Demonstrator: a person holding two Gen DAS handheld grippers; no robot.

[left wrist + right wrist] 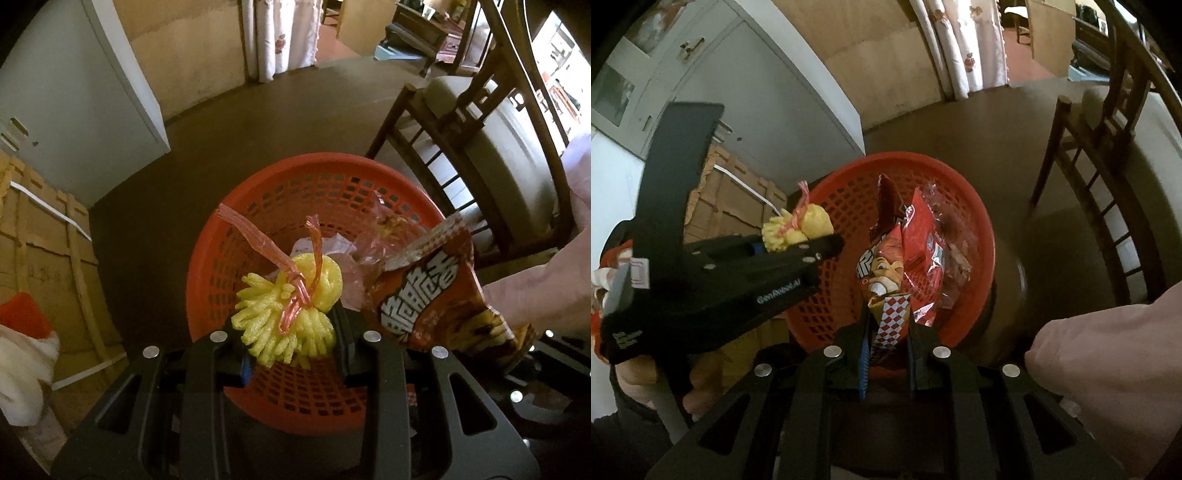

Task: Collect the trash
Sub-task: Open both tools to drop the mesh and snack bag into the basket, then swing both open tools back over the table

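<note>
The snack bag [439, 299] carried large white Chinese characters, too distorted to read surely. White lettering on the left tongs [809, 245] seemed to read "GenRobot.ai"; nothing else was legible.

Left gripper [291, 343] fingers clamped, right gripper [888, 350] fingers clamped, side by side

Dim, warm indoor light, blown-out window [561, 74] far right of the tongs, heavy fisheye bending at edges, slight motion blur throughout.

Matte black left gripper [798, 243] and right gripper [886, 365], round silver screws, blue-lined jaws, white lettering, pale pink sleeve [1108, 369].
</note>
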